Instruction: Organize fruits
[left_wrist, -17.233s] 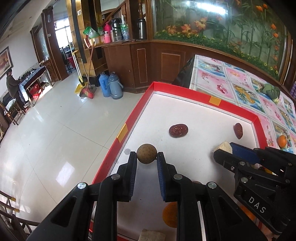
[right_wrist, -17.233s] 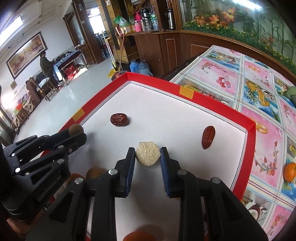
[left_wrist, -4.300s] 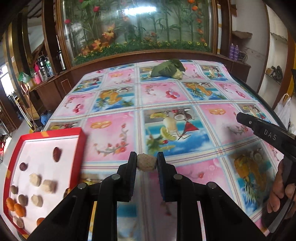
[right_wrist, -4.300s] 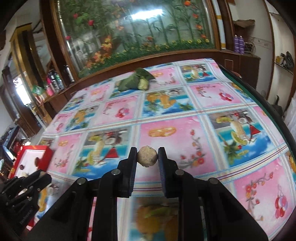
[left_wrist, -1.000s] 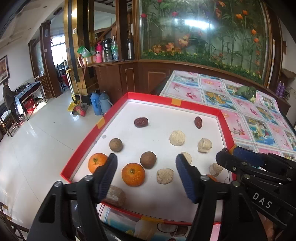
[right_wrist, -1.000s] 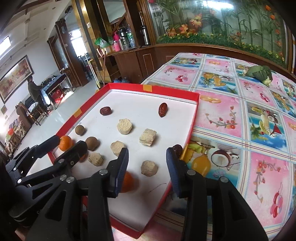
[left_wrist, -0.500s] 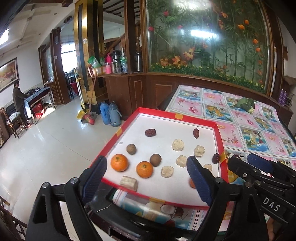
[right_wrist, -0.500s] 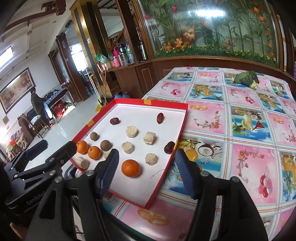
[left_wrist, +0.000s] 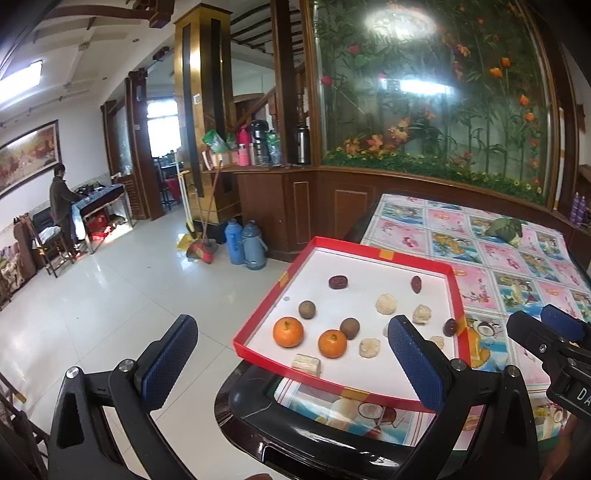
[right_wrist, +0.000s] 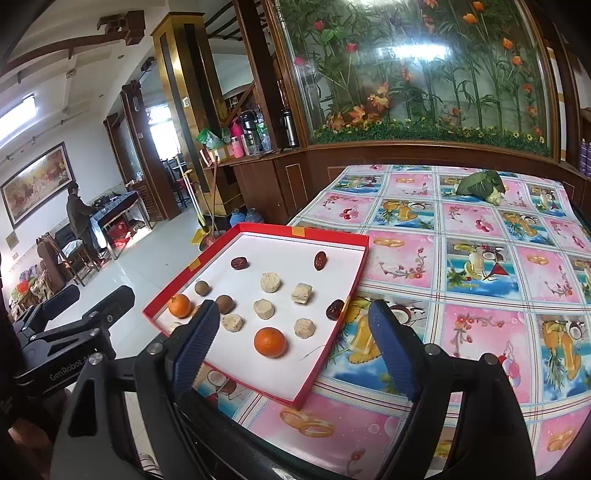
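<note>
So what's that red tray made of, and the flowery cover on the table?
The red tray looks like cardboard, perhaps a box lid: thin folded walls, matte white inside, yellow tape patches on the rim. The table cover seems to be printed plastic or oilcloth, smooth with a slight sheen and a repeating fruit pattern. Neither can be confirmed by look alone.

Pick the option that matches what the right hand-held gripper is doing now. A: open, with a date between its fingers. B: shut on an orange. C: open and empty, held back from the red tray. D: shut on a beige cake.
C: the right hand-held gripper has its jaws spread wide with nothing gripped, and the red tray with its fruit lies beyond the fingertips.
</note>
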